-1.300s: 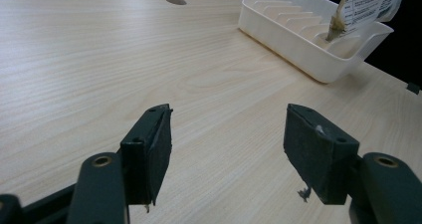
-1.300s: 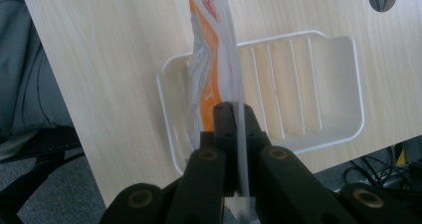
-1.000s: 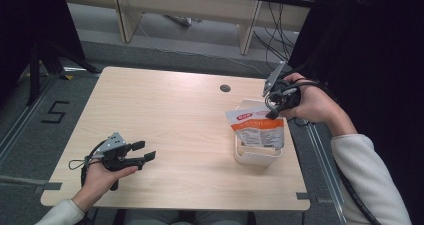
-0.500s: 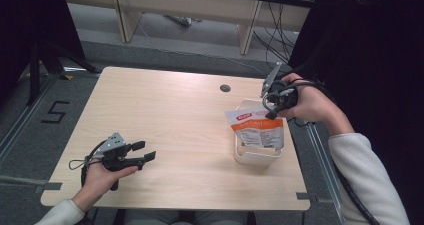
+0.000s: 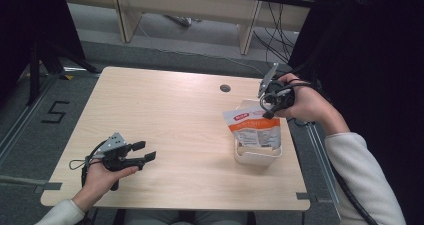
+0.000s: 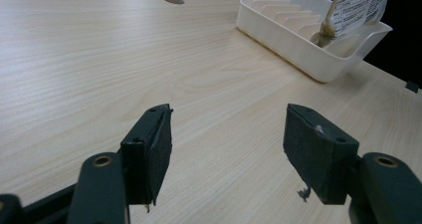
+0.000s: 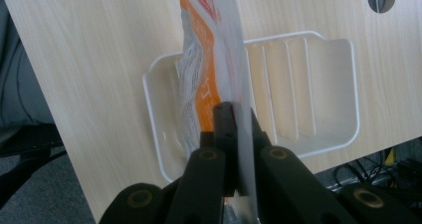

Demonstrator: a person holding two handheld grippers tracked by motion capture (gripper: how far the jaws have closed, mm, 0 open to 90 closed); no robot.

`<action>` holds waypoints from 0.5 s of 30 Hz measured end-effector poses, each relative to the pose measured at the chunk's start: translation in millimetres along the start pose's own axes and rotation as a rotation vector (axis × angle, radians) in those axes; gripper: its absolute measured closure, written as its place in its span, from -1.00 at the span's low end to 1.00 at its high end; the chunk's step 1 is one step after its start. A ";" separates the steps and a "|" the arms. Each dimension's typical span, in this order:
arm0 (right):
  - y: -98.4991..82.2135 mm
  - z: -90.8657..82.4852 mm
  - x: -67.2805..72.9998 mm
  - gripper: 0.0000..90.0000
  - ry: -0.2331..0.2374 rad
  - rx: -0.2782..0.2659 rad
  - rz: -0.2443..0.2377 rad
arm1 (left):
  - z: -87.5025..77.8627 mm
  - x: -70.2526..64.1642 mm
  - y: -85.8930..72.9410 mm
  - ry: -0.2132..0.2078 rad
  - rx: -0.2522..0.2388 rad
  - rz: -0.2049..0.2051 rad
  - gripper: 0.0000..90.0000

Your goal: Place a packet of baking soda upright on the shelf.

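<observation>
Right hand-held gripper [image 5: 268,106]: jaws clamped on orange-white pouch [image 5: 254,129], at 3 o'clock above white tray [image 5: 256,156].
Left hand-held gripper [image 5: 142,151]: jaws wide apart, empty, at 8 o'clock on surface [image 5: 180,115].

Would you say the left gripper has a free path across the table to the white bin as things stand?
Probably yes: the left gripper sits open, and bare table lies between it and the bin. But the pouch, clamped by the right gripper, stands in the bin's near end.

Even, soft light (dark surroundings); pictures slightly blurry.
</observation>
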State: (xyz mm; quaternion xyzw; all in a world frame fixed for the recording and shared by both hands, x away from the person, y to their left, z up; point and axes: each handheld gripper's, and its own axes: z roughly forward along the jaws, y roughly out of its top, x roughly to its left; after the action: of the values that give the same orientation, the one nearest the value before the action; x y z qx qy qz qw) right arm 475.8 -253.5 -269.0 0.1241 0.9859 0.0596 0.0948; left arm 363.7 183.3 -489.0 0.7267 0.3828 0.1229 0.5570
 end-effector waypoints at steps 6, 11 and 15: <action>-0.9 2.4 0.0 1.00 -0.009 -0.008 -0.004 | 0.4 -0.2 0.0 -0.001 0.000 0.002 -0.21; -1.5 7.6 -0.1 1.00 -0.003 -0.012 -0.006 | 0.5 -0.1 0.0 -0.001 0.000 0.002 -0.21; -3.0 18.1 -0.9 1.00 0.007 -0.006 -0.007 | 0.3 -0.1 -0.2 -0.001 0.001 0.002 -0.21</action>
State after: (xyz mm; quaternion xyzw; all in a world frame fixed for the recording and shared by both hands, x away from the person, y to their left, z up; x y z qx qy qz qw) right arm 479.6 -255.0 -286.9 0.1203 0.9865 0.0627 0.0918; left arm 363.8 183.0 -489.2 0.7276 0.3817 0.1230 0.5566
